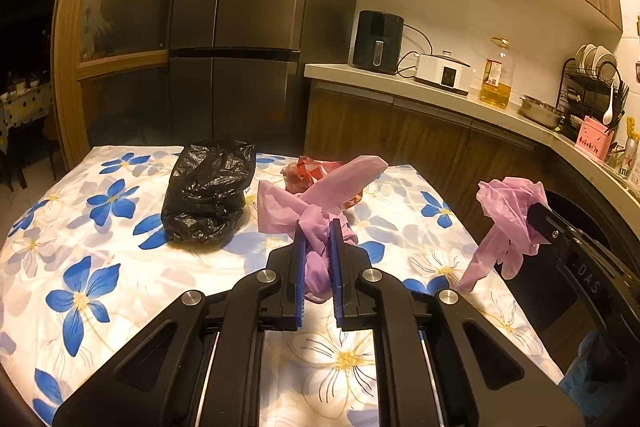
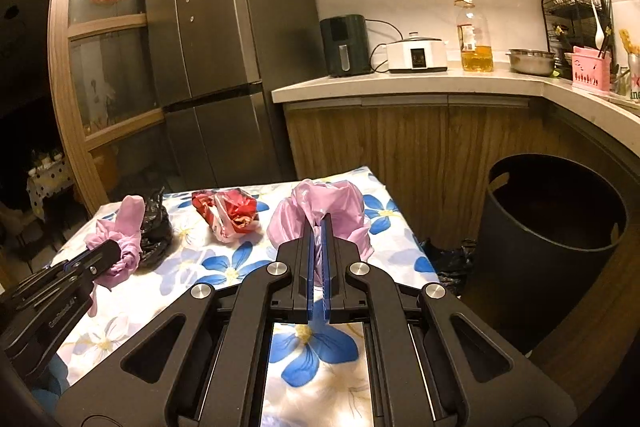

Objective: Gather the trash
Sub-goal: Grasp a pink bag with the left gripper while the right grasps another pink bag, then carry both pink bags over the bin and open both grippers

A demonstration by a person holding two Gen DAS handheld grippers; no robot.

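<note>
My left gripper (image 1: 318, 227) is shut on a knotted pink plastic bag (image 1: 320, 195), held just above the flowered table (image 1: 100, 267); it also shows in the right wrist view (image 2: 120, 239). My right gripper (image 2: 319, 223) is shut on a second pink plastic bag (image 2: 320, 215), lifted over the table's right side; it shows in the left wrist view (image 1: 508, 219). A crumpled black bag (image 1: 208, 191) and a red-and-white wrapper bag (image 2: 228, 211) lie on the table. A dark round trash bin (image 2: 548, 227) stands on the floor to the right of the table.
A black bag (image 2: 452, 259) lies on the floor between table and bin. A dark fridge (image 2: 224, 27) stands behind the table. The counter (image 2: 400, 83) holds an air fryer, a cooker, an oil bottle, a steel bowl and a dish rack.
</note>
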